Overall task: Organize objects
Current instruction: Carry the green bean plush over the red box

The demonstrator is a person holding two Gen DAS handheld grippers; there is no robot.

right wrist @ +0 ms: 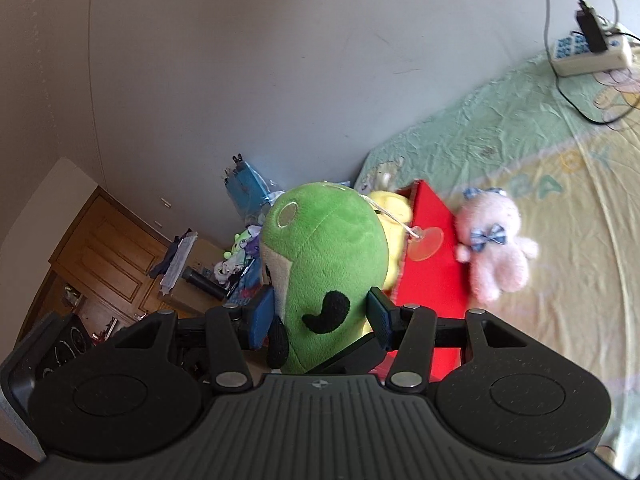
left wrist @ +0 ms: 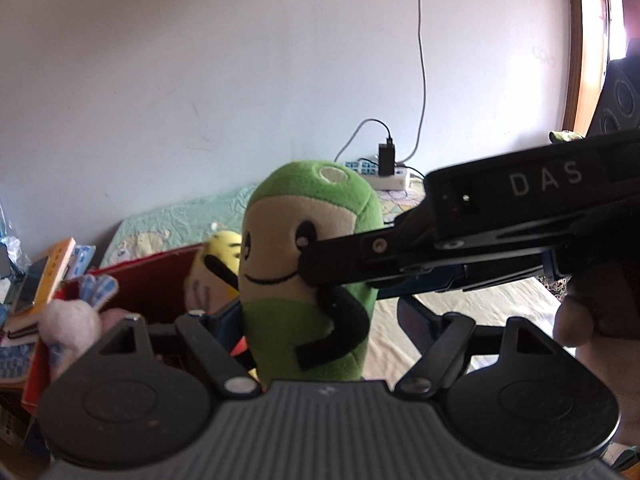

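Between my right gripper's (right wrist: 320, 318) blue pads sits the green plush toy (right wrist: 324, 264), clamped at its sides and lifted above the bed (right wrist: 560, 184). My left gripper's (left wrist: 320, 320) jaws flank its lower body, contact unclear. Behind it, a red box (right wrist: 434, 264) holds a yellow plush (right wrist: 394, 216); a pink bear (right wrist: 496, 244) leans against it.

Green plush (left wrist: 308, 264), smiley face, black arms, upright, off the bed. Yellow plush (right wrist: 394, 216) in red box (right wrist: 434, 276); pink plush (right wrist: 494, 244) leaning on it.

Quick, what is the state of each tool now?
Left tool: closed on the green plush toy.
Right tool: closed on the same green plush toy.
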